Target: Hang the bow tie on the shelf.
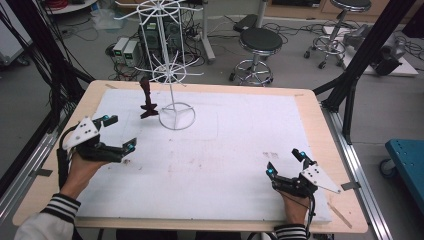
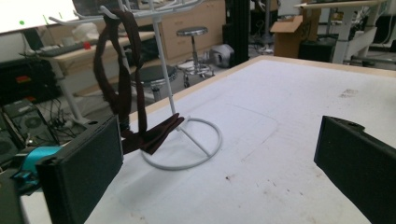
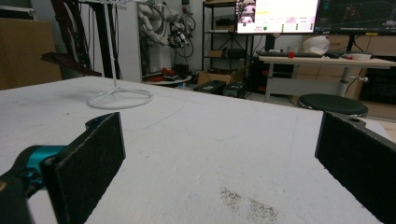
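Table (image 1: 310, 115): I see a white mat over a wooden top, bare across the middle, with a few smudges near its centre and in front of the right gripper.
Rack (image 1: 172, 75): a white wire stand with spoked hook tiers on a ring base, standing at about 11 o'clock from the mat's centre.
Cloth strip (image 1: 147, 100): a dark maroon band that hangs from a lower hook on the rack's left side; its tail end rests on the mat just beside the ring base (image 2: 184, 144).
Left gripper (image 1: 119, 133): jaws spread wide, nothing between them, held low at the table's 9 o'clock edge.
Right gripper (image 1: 285, 162): jaws also wide apart and empty, resting near 4 o'clock, well apart from the rack.
Strip from the left gripper: about 1 o'clock, near but not touching; in the left gripper view it hangs above the left jaw (image 2: 122, 79).
Step, as I judge it: reach for the strip with the left gripper.
Doing it well: I would close on the hanging middle, clear of the thin wire, then lift up and off the hook so the light rack does not tip.
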`<control>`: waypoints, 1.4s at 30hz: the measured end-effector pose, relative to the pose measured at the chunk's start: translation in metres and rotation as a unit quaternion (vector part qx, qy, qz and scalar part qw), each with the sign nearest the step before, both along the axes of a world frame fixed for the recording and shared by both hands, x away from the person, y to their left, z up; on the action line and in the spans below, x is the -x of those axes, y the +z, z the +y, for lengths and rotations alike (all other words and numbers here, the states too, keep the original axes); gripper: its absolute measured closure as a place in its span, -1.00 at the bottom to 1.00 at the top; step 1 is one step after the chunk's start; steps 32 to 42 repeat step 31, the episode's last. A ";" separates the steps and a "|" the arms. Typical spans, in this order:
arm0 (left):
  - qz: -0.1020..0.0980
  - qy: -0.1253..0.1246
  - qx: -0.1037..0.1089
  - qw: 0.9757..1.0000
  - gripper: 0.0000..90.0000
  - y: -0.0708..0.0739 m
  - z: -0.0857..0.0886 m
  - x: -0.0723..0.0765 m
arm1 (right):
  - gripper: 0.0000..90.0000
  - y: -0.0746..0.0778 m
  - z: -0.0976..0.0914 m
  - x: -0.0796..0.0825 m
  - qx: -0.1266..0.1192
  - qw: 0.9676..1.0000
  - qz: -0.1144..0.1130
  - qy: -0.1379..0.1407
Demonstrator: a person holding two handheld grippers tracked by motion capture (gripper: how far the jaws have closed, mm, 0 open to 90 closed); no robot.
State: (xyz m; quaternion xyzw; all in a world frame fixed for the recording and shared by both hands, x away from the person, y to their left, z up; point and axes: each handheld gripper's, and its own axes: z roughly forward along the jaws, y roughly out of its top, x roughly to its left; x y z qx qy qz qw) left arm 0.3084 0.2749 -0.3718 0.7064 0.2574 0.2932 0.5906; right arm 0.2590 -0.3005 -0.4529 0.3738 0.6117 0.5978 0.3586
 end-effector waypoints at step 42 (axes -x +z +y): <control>-0.032 0.047 0.091 0.994 -0.96 -0.082 0.023 0.041 | -0.98 0.000 0.003 0.001 0.016 1.000 0.001 0.000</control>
